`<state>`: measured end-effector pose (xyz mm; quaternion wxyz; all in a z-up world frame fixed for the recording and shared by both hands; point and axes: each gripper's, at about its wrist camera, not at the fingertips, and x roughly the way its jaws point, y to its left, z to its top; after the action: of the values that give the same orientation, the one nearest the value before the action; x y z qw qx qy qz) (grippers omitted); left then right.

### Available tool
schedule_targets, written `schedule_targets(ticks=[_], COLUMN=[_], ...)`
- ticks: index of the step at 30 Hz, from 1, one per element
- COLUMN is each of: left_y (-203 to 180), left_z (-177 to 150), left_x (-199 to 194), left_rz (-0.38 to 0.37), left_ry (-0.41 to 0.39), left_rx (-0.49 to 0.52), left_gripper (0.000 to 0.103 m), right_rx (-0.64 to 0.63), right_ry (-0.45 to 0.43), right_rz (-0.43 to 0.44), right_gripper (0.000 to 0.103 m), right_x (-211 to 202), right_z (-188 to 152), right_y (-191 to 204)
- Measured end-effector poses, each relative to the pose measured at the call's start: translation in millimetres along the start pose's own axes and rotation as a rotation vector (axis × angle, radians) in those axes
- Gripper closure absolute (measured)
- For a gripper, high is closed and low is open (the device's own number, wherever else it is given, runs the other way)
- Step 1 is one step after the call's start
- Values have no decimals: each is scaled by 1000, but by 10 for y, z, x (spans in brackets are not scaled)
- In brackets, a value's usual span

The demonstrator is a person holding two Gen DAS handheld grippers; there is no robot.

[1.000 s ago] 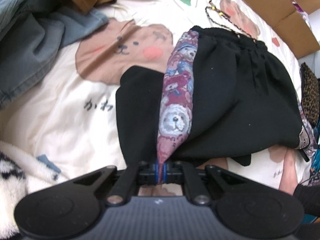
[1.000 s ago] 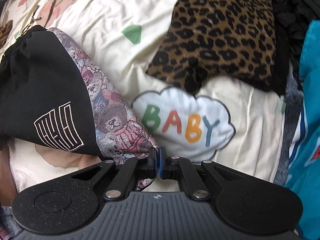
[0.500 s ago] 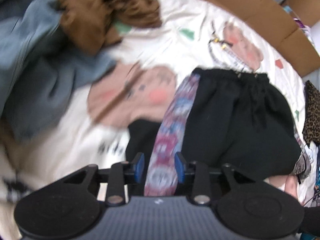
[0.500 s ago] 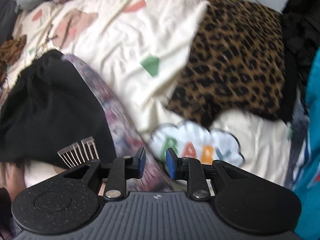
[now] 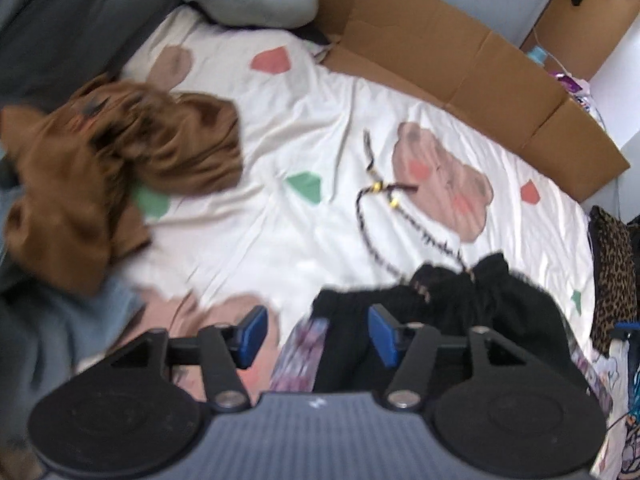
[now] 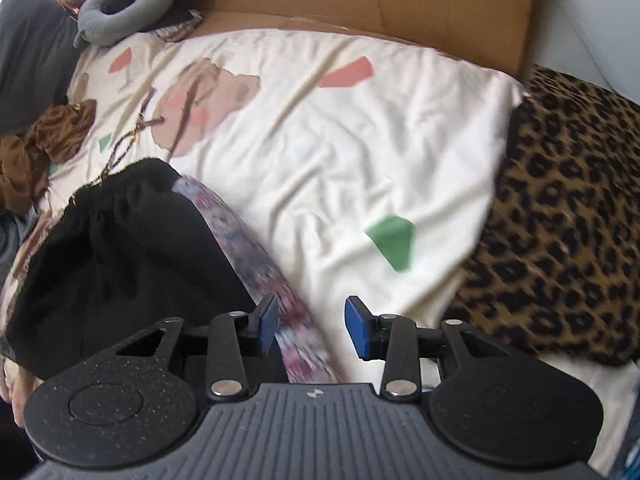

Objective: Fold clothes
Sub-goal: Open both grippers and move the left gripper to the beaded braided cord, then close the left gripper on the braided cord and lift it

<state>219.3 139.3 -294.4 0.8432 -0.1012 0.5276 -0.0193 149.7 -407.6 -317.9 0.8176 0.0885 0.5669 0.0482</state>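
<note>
Both sets of jaws stand spread, with nothing pinched between the pads. The left gripper (image 5: 314, 334) has just been opening; the patterned strip (image 5: 298, 356) lies below the gap, clear of both blue pads. The right gripper (image 6: 311, 330) has likewise just been opening; the same strip runs beneath its left pad and the pads do not press on it.

Surface: a cream bedsheet (image 5: 304, 248) printed with bear faces and red and green shapes covers the bed. All places below are given relative to the black garment (image 6: 120, 256).

- Brown cardboard (image 5: 460, 60) stands along the far edge of the bed, well beyond the black garment.
- A brown crumpled garment (image 5: 112, 172) lies well apart from it, at the left in the left wrist view.
- A leopard-print cloth (image 6: 568, 216) lies well apart from it, at the right in the right wrist view.
- A grey neck pillow (image 6: 120, 4) lies far beyond it, near the cardboard.

Task item: the black garment lies folded on the sheet, just in front of both grippers. Its gathered waistband faces away from them. A braided drawstring (image 5: 380, 216) trails from the waistband across the sheet. The patterned strip borders the garment's edge. Both views are partly blurred; the strip's pattern cannot be made out.
</note>
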Motion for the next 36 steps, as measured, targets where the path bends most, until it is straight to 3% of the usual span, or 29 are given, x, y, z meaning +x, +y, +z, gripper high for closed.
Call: schedule_targets(ticks=[5, 12, 18, 32, 36], left_y=[-140, -495, -671, -898, -855], left_z=[305, 434, 459, 568, 551], left_x=[381, 854, 1248, 1920, 2044], left_rz=[-16, -43, -56, 33, 30], left_ry=[-7, -42, 7, 101, 139], left_rx=[-18, 0, -31, -16, -54], left_gripper=[37, 27, 16, 16, 23], right_rx=[-14, -1, 0, -29, -28], right_ry=[-24, -29, -37, -34, -31], right_rz=[52, 95, 123, 181, 181], right_gripper=[59, 58, 58, 53, 53], right_x=[124, 296, 377, 474, 486], right_z=[79, 105, 105, 69, 61], right_y=[175, 300, 389, 539, 536])
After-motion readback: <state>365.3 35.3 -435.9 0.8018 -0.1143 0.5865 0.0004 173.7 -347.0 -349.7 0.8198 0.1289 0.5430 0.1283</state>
